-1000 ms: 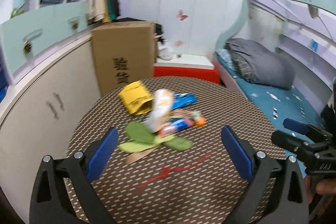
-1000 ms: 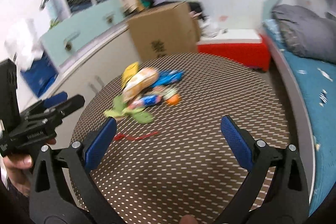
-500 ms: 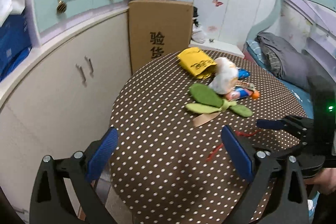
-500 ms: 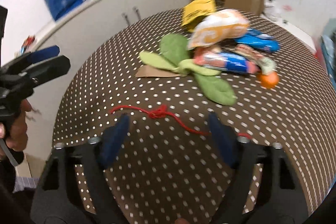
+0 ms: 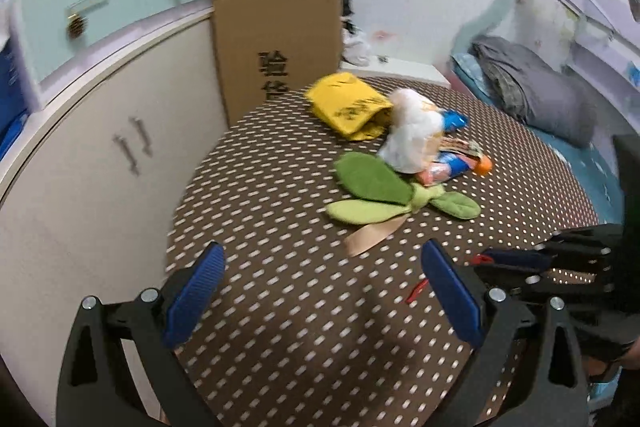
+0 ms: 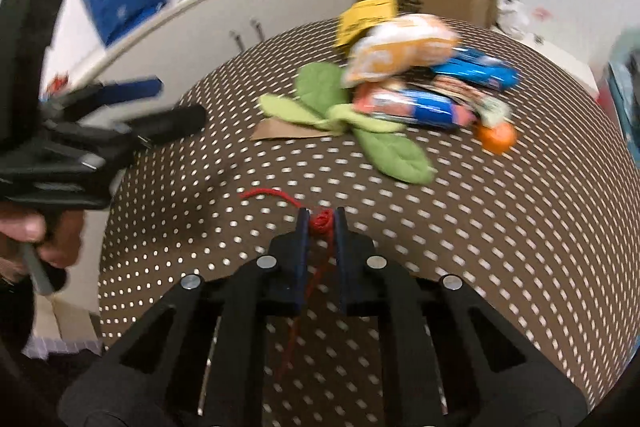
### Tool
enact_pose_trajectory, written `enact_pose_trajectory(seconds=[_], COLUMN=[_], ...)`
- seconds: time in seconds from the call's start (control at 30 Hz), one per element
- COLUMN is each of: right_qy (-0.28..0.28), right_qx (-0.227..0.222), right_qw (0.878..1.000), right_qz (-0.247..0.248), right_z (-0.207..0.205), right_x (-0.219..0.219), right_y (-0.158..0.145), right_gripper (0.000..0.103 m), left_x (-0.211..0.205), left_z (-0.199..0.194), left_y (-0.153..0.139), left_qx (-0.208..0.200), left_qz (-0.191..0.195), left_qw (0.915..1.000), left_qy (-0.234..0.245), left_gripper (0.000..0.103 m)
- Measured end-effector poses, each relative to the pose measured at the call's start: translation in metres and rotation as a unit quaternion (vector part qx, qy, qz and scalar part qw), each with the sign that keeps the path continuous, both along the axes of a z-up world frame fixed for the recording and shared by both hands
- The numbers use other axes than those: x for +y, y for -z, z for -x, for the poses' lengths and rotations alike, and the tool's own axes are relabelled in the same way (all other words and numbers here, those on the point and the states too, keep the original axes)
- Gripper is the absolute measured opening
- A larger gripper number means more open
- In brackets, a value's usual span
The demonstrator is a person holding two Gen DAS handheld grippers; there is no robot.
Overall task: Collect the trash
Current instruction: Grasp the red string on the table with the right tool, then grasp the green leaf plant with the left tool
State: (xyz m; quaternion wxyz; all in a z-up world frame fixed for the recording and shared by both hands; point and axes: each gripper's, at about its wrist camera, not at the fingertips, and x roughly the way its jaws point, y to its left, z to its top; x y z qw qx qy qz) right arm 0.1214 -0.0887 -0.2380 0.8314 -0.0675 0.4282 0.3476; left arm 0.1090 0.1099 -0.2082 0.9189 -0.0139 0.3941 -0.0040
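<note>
A round brown polka-dot table (image 5: 280, 311) carries a trash pile: a yellow bag (image 5: 347, 105), a white-orange snack bag (image 6: 400, 51), blue wrappers (image 6: 476, 71), an orange piece (image 6: 497, 138), green fabric leaves (image 5: 372, 187) and a brown paper scrap (image 5: 370, 237). My right gripper (image 6: 321, 223) is shut on the knot of a red string (image 6: 323, 220) lying on the table's near side. My left gripper (image 5: 320, 287) is open and empty above the table's near-left part; it also shows in the right wrist view (image 6: 160, 103).
A tall cardboard box (image 5: 278, 43) stands behind the table. A curved white cabinet (image 5: 100, 155) with teal drawers runs along the left. A bed (image 5: 560, 115) with grey bedding lies at the right. A low white-and-red stand (image 5: 400, 71) is at the back.
My right gripper has dropped toward the table and closed from open onto the red string's knot. My left gripper has swung and stayed open.
</note>
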Motion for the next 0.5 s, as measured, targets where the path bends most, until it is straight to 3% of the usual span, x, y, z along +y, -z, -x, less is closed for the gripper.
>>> enact_pose_trajectory(seconds=[0.27,0.4,0.5], right_qy=[0.066,0.076,0.085], right_qx=[0.007,0.008,0.012], right_qw=[0.998,0.997,0.996], right_qz=[-0.021,-0.026,-0.028], right_z=[-0.002,-0.002,-0.002], right_x=[-0.05,-0.064,-0.07], right_y=[-0.006,-0.007,-0.006], right_gripper=[0.012,0.012,0.012], left_x=[-0.041,-0.047,-0.049], left_z=[-0.054,-0.072,-0.082], left_y=[0.024,0.031,0.039], left_qx=[0.022,0.028,0.045], left_qz=[-0.045,-0.041,-0.024], left_qw=[0.9966,0.9956,0.9939], left_qy=[0.065,0.079,0.097], left_gripper=[0.096,0.096,0.058])
